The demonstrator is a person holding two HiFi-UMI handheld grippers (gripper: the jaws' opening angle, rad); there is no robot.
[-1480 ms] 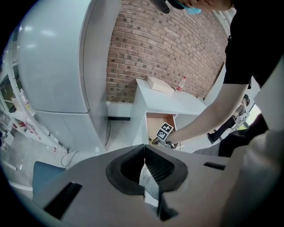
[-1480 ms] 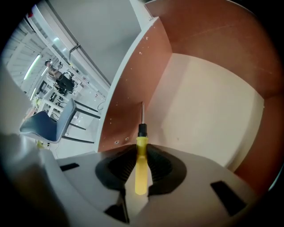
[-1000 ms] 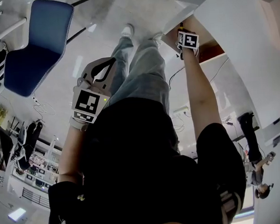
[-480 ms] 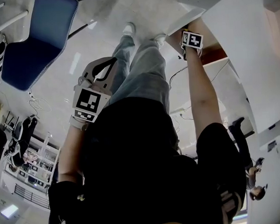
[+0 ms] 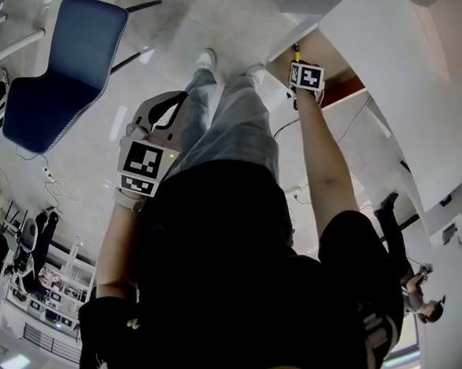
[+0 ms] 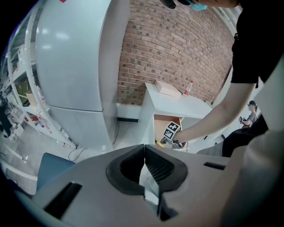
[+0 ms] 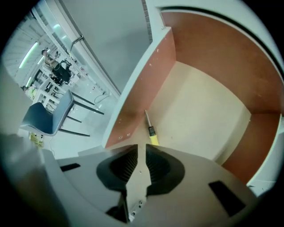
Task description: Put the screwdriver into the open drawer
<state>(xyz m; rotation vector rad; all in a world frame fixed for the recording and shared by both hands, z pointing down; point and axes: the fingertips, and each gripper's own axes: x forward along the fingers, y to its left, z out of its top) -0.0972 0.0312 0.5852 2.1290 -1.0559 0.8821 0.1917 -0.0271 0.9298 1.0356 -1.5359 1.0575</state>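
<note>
The screwdriver (image 7: 151,132), with a yellow handle and a thin metal shaft, lies flat on the pale floor of the open drawer (image 7: 199,115), close to its brown left wall. My right gripper (image 7: 141,148) hangs above it, pointing steeply down. Its jaws are closing, a narrow gap is left, and nothing is between them. In the head view the right gripper (image 5: 295,63) is over the drawer (image 5: 337,66). My left gripper (image 5: 174,103) is held out over the floor beside the person's legs. The left gripper (image 6: 144,148) has its tips together and holds nothing.
A blue chair (image 5: 57,73) stands on the floor at the left. The white cabinet (image 5: 398,89) that holds the drawer fills the right side. A box (image 6: 167,88) and a bottle sit on its top, before a brick wall (image 6: 177,48). Cables trail on the floor.
My right gripper has lifted a little above the drawer. The left gripper has hardly shifted.
</note>
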